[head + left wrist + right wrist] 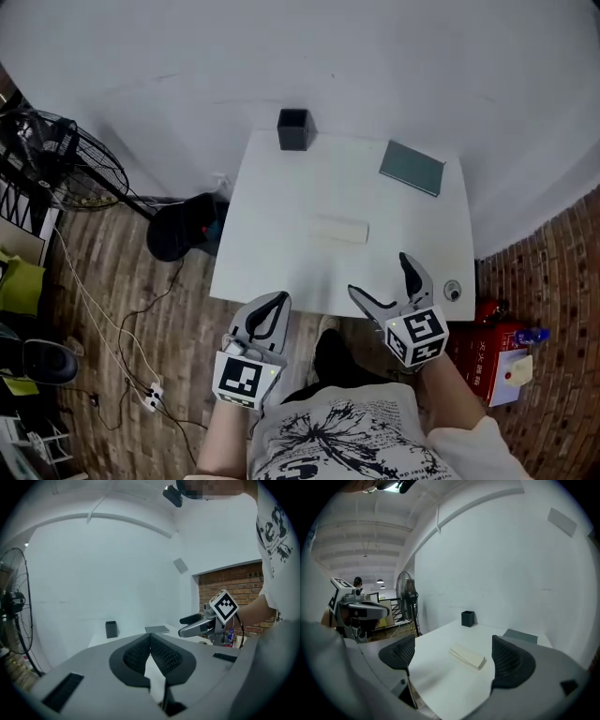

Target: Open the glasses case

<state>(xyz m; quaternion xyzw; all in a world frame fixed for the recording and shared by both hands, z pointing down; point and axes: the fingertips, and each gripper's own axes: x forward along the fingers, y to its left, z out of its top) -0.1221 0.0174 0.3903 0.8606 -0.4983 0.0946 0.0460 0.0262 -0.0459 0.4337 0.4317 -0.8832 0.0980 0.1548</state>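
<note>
The head view alone gives the whole layout: the glasses case (339,230) lies shut and flat near the middle of the white counter (281,216). Its long axis runs left to right across the person's front, the right end a shade nearer to them. A black box (292,129) stands at the far edge and a grey-green notebook (412,168) lies at the far right corner, both well apart from the case. The right gripper view looks low along the counter and shows the case (468,656) side-on, framed between the jaws of the right claw (452,644) but well ahead of them; the jaws stand wide apart with nothing in them. From the head the right claw (380,275) hangs over the counter's near right edge. The left gripper view shows the left claw (151,645) clenched, its ribbed pads meeting and holding nothing. Its own body covers the middle of the counter, so only the black box (111,629), the notebook (157,629) and a fan (14,606) appear beyond. From the head the left claw (267,314) sits just off the counter's near edge, above the wooden floor (141,281).
</note>
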